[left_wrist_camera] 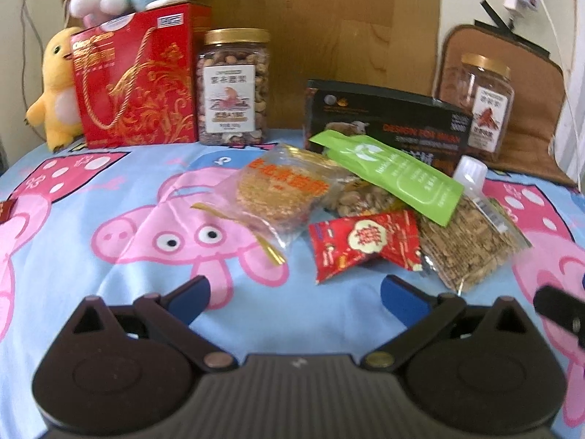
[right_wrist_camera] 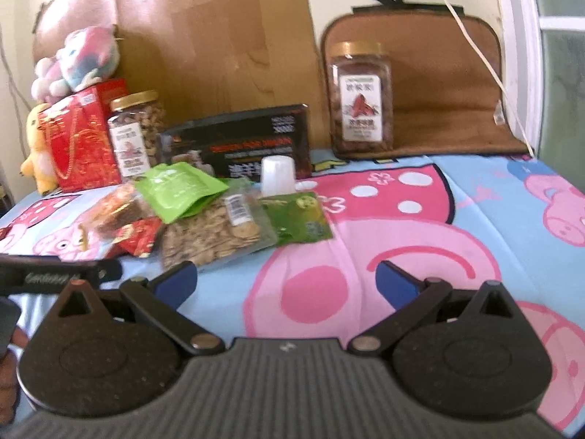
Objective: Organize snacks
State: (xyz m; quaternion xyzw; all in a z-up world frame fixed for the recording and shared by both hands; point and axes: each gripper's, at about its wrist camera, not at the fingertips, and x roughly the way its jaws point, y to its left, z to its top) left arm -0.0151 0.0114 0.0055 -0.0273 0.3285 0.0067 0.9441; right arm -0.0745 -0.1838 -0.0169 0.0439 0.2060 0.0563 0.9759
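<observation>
- Left gripper (left_wrist_camera: 294, 294) spread wide, empty, above the cartoon-pig sheet (left_wrist_camera: 109, 197).
- Red snack packet (left_wrist_camera: 365, 247) just ahead, touching a cracker bag (left_wrist_camera: 471, 241).
- Green pouch (left_wrist_camera: 395, 173) lies over the pile.
- Nut jar (left_wrist_camera: 234, 87) beside red gift box (left_wrist_camera: 139, 80).

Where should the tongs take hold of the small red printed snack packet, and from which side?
Grip the small red printed snack packet by its near-left corner, coming in low from the front with the open left tongs. That flat crimped edge lies free on the pig-patterned cloth; its far side sits against the other packets.
</observation>
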